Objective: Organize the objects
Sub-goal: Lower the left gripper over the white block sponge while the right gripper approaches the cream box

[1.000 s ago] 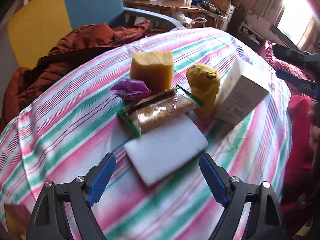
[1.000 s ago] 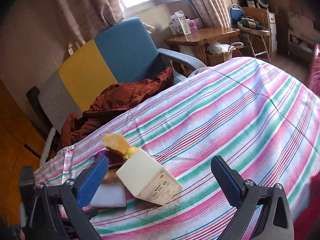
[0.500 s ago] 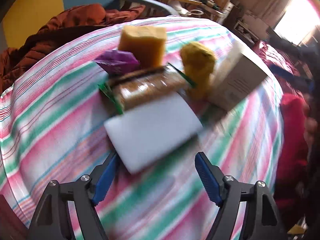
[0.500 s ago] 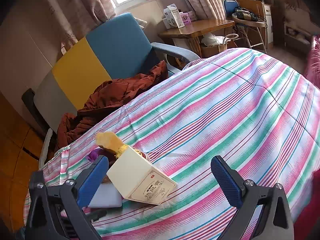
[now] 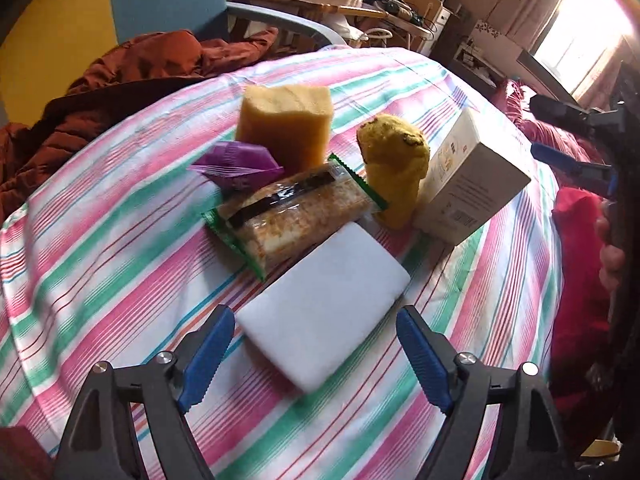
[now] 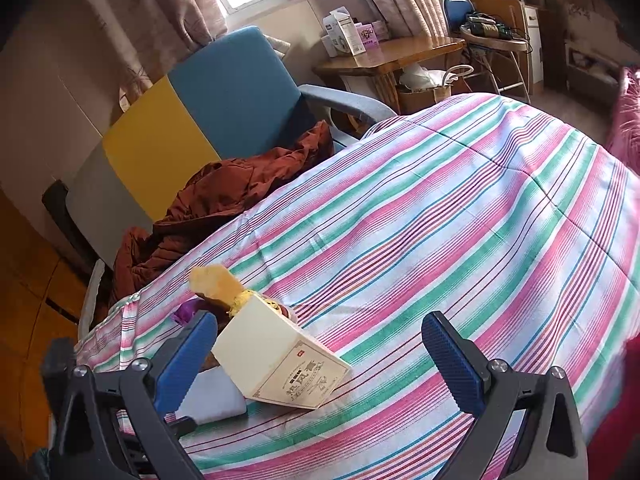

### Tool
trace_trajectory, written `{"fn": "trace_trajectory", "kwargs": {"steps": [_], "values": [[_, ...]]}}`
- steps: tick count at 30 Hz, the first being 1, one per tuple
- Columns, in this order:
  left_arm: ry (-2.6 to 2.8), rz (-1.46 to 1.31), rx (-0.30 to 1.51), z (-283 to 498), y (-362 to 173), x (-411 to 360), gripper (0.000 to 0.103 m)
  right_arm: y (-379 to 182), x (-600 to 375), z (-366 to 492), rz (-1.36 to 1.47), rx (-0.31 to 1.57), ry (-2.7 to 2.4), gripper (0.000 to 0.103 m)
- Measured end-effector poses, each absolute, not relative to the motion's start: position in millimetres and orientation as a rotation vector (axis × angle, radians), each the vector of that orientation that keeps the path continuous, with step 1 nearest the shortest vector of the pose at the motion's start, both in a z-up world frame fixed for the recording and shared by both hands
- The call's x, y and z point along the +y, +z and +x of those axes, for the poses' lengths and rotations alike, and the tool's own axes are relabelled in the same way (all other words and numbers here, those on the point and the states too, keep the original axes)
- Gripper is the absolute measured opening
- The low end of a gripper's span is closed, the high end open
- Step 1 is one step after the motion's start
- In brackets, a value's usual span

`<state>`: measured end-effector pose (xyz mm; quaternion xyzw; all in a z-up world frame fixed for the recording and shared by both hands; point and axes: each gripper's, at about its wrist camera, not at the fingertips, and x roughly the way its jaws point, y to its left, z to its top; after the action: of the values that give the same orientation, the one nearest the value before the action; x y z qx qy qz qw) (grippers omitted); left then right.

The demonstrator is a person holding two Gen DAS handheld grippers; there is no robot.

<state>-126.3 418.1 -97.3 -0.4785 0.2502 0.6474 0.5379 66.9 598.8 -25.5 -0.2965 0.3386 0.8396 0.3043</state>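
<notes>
Left gripper is spread wide, holding nothing, its blue pads flanking the near corner of the white foam block without clearly touching it. Right gripper is also spread and empty, hovering just behind the cream box.

Landmark = white foam block, lying flat on the striped bedspread. All items cluster around it:
- snack bar packet just beyond the block, its near edge touching or overlapping the block's far edge
- purple wrapper beyond the block, past the packet, to the left
- tan sponge furthest beyond the block, standing upright
- yellow plush toy beyond the block to the right, upright
- cream box to the right of the block, tilted, leaning on the toy side

Step in hand, as I judge it: left gripper picks the foam block first since it is nearest and lined up.

How to do it well:
- block lies diagonal to the pads, so rotate the wrist to meet its two long sides squarely rather than corner-on
- go low, pads down to the cloth, block is thin
- close gently; foam will likely compress and could pop out if squeezed at the edge
- lift straight up, because the packet rests against the far edge and may drag with it
- cloth is soft and could bunch under the pads; don't pinch fabric
- keep the right gripper clear of the tilted box, a nudge likely tips it over onto the toy
</notes>
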Motion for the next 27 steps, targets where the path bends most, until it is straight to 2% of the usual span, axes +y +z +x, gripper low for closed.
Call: {"fn": "trace_trajectory", "kwargs": {"steps": [5,8,13,19,27], "values": [[1.545,-1.136,0.599,-123.3,-101.9,415.5,0.084,-27.7,601.8,68.1,-0.785,0.914,2.212,0.103],[1.536,-1.155,0.577,-118.9,-99.5,403.6,0.079,-27.4,602.7,67.8,-0.785,0.914,2.210,0.103],[1.469,-1.204,0.526,-100.7,-97.3,379.2,0.077,-26.7,602.0,68.8,-0.781,0.911,2.209,0.103],[1.560,-1.079,0.623,-82.3,-79.0,366.8,0.082,-26.2,603.2,71.2,-0.770,0.918,2.205,0.103],[1.541,-0.934,0.807,-78.6,-79.6,409.7,0.083,-26.6,601.7,69.6,-0.783,0.944,2.232,0.103]]}}
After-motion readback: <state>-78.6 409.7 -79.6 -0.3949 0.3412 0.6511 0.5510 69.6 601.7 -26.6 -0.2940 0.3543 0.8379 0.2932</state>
